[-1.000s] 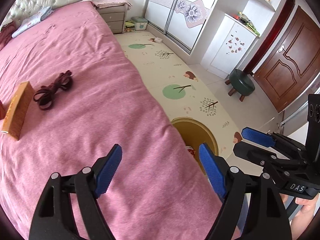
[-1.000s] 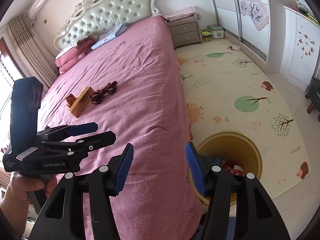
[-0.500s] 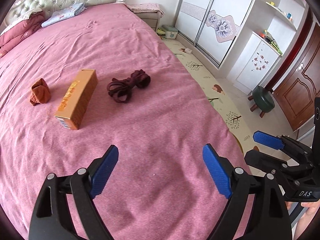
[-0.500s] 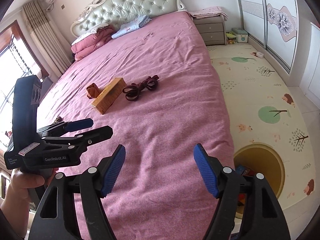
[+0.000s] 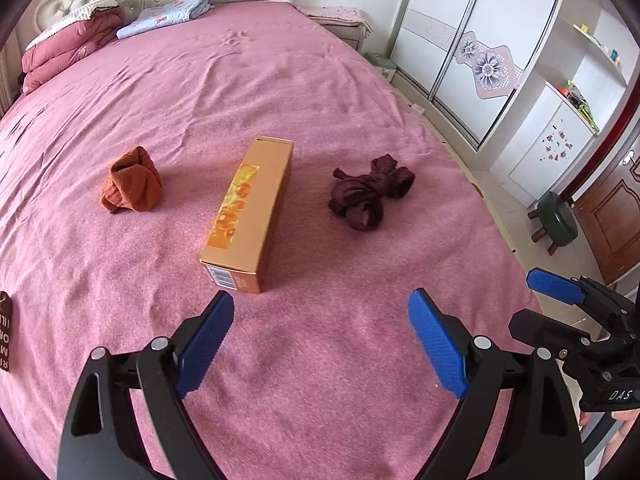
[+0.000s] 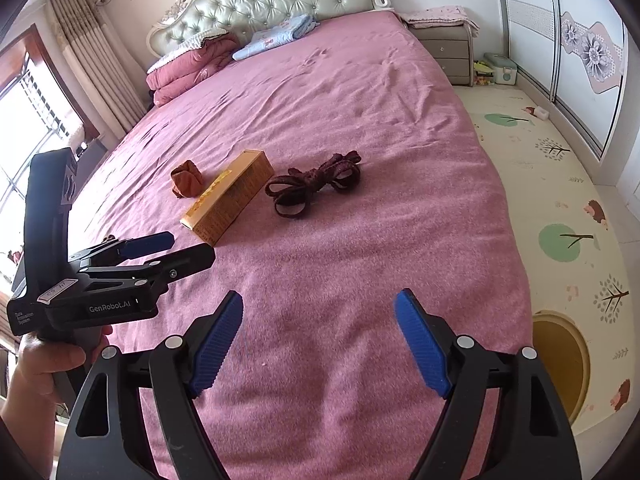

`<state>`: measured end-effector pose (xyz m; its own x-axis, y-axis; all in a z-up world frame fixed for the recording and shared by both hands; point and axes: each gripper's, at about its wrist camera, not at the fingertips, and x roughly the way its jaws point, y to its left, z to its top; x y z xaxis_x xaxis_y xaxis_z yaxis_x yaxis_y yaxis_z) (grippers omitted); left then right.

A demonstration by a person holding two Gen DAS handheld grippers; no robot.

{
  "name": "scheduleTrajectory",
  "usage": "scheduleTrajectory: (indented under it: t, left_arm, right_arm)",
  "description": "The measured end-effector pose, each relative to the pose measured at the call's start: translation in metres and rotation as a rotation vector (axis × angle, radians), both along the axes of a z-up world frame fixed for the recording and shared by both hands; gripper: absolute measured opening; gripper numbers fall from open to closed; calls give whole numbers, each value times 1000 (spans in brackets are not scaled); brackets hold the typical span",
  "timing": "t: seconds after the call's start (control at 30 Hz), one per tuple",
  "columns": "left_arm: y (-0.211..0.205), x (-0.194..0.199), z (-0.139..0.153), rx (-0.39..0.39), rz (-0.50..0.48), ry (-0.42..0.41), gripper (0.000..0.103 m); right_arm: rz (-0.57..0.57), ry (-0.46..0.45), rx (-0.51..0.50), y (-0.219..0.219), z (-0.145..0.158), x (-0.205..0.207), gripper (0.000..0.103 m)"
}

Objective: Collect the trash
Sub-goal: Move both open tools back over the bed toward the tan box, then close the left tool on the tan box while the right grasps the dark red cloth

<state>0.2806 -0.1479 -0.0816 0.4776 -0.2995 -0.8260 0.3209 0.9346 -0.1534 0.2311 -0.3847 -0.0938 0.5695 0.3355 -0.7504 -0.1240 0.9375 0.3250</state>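
On the pink bed (image 5: 320, 92) lies a long golden box (image 5: 252, 212) (image 6: 228, 196). Left of it is a rust-orange knitted lump (image 5: 132, 188) (image 6: 186, 178), and right of it a dark maroon strap bundle (image 5: 370, 194) (image 6: 316, 182). A brown wrapper (image 5: 4, 332) shows at the left edge. My left gripper (image 5: 320, 300) (image 6: 184, 250) is open and empty just short of the box's near end. My right gripper (image 6: 320, 298) (image 5: 536, 300) hovers over bare blanket, its jaws opening with nothing between them. A yellow bin (image 6: 568, 364) stands on the floor beside the bed.
A folded pink quilt (image 6: 192, 68) and a blue pillow (image 6: 276, 36) lie by the tufted headboard. A nightstand (image 6: 448, 52), sliding wardrobes (image 5: 460, 48) and a green stool (image 5: 556, 220) stand along the right. A patterned play mat (image 6: 552, 184) covers the floor.
Both views have swung from the bin and floor over onto the bed. The box, orange lump and strap bundle now sit ahead. Both grippers' jaws have widened.
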Motion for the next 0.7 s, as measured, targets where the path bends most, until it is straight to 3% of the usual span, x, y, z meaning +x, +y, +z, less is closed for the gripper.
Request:
scheduleTrajectory:
  t: [0.5, 0.53, 0.6, 0.7]
  left_arm:
    - [22, 63, -30, 5, 47, 30, 87]
    - [22, 65, -32, 2, 48, 26, 85]
    - [19, 70, -37, 12, 55, 32, 67]
    - [18, 80, -43, 51, 76, 29, 53]
  right_arm:
    - [6, 21, -1, 27, -20, 70, 77]
    - [6, 23, 1, 28, -22, 73, 77]
    - [6, 28, 4, 30, -24, 81, 77]
    - [10, 31, 5, 34, -26, 91, 77]
